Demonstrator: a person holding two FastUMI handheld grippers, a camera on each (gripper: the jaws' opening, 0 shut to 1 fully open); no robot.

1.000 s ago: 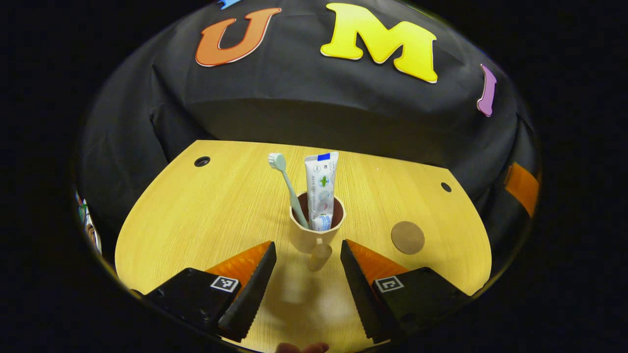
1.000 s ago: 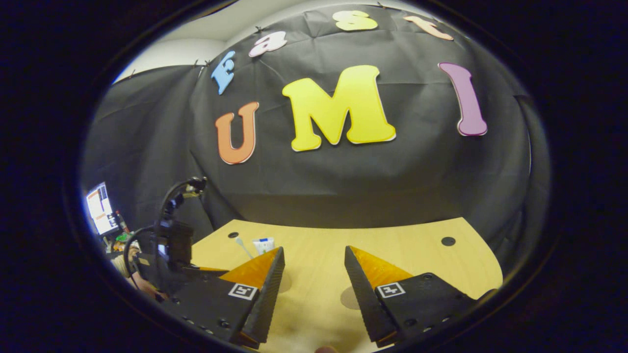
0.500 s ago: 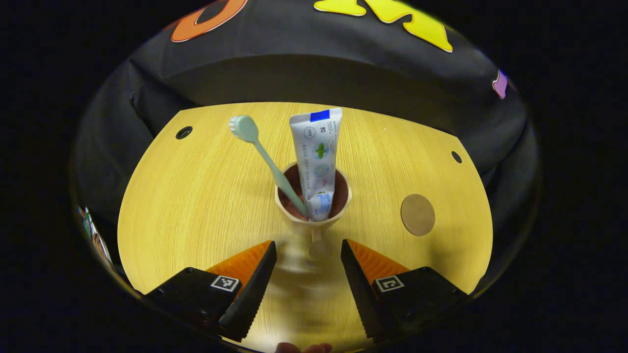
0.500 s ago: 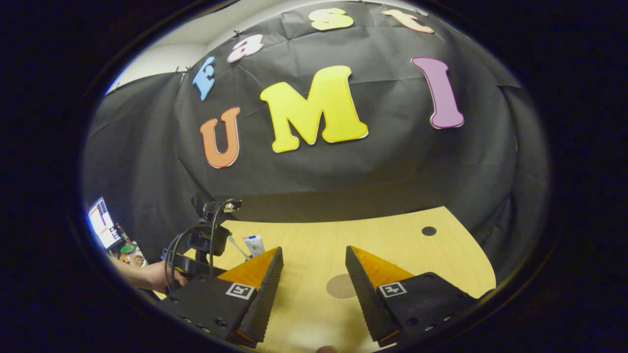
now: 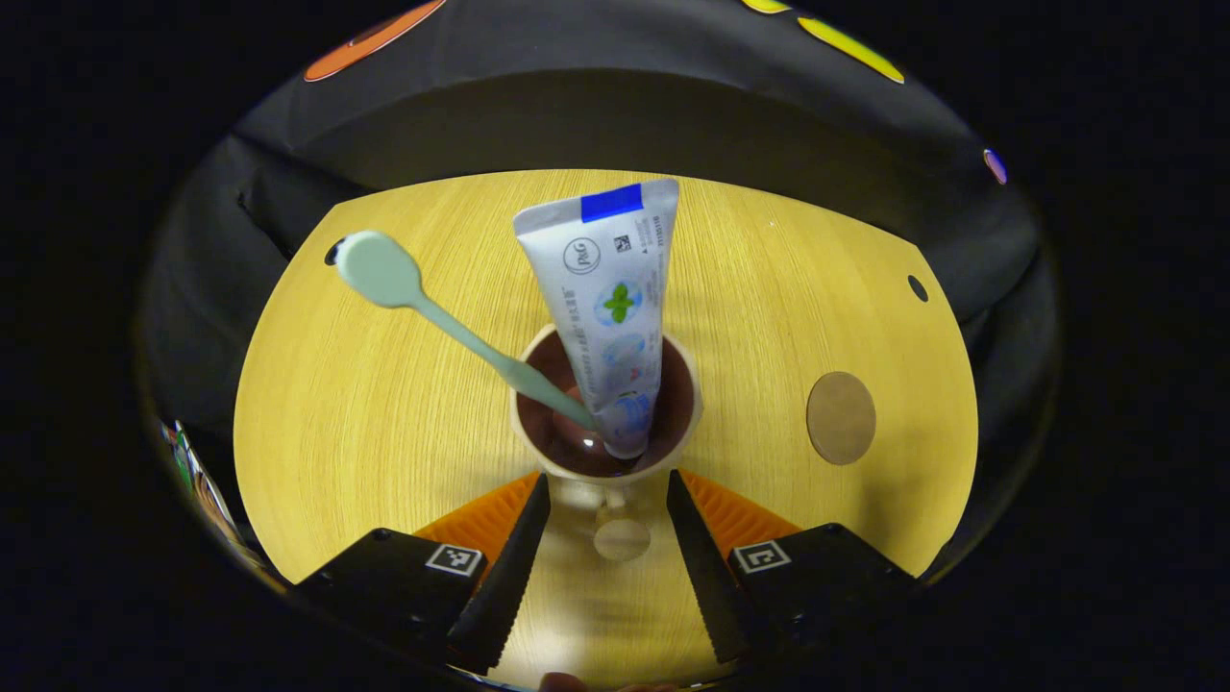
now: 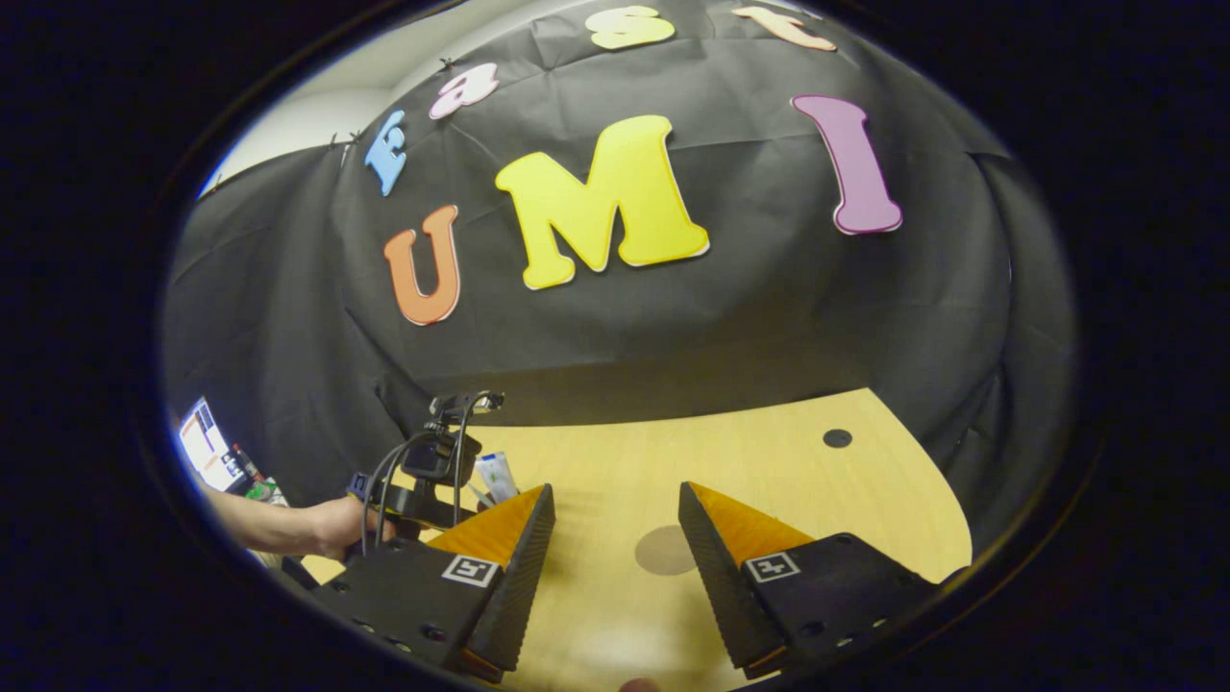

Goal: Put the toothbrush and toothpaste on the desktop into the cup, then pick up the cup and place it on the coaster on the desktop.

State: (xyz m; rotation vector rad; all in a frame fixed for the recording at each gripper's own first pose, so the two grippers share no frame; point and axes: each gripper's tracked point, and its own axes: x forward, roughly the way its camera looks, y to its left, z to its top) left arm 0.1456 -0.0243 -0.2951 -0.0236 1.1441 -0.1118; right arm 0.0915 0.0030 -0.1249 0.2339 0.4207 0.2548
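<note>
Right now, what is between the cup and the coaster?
Nothing: in the left gripper view, only bare desktop lies between the cup and the coaster.

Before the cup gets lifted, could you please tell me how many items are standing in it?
2: the toothbrush leans left out of the cup, and the toothpaste stands upright beside it. Anything smaller at the bottom could be hidden.

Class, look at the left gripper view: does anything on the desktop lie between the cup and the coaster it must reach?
Nothing visible does. The cup stands on bare desktop, and the stretch over to the coaster shows only wood.
</note>
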